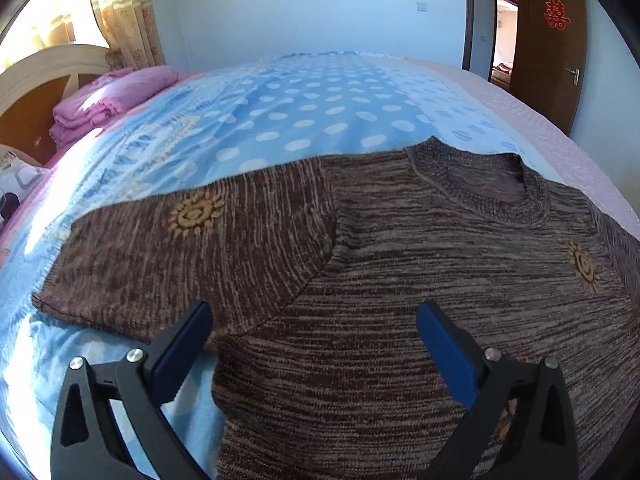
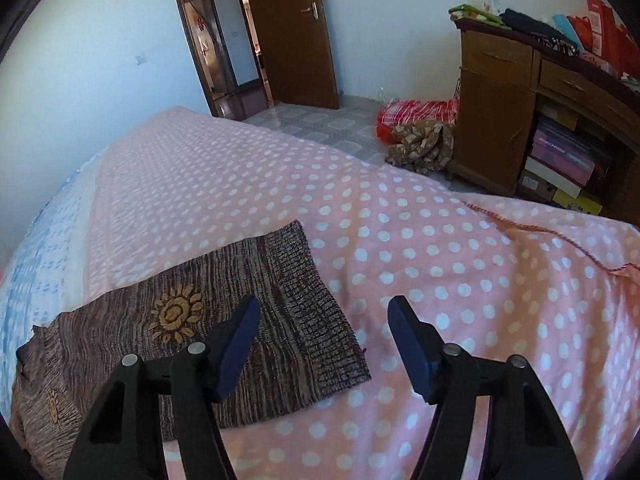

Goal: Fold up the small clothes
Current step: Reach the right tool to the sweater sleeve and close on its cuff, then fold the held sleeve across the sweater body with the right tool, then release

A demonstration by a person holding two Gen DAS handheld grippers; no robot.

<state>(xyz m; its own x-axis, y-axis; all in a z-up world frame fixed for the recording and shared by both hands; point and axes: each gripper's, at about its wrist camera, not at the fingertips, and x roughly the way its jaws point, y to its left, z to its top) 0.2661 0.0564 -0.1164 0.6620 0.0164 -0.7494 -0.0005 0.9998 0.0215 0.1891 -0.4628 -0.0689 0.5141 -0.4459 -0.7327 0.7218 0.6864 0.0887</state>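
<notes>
A small brown knitted sweater point(image 1: 400, 280) with yellow sun motifs lies flat on the bed, its neck hole toward the far side. Its left sleeve point(image 1: 180, 248) stretches out to the left. My left gripper point(image 1: 314, 316) is open and empty, hovering just above the sweater near the left armpit. In the right wrist view the right sleeve point(image 2: 240, 328) lies spread on the pink part of the cover, its ribbed cuff point(image 2: 320, 320) pointing right. My right gripper point(image 2: 324, 320) is open and empty, just above the cuff end.
The bed cover is blue with white dots point(image 1: 304, 108) and pink with white dots point(image 2: 440, 260). Folded pink bedding point(image 1: 108, 96) lies by the headboard. A wooden cabinet point(image 2: 520, 120) and a bundle of cloth point(image 2: 420, 136) stand on the floor beyond the bed.
</notes>
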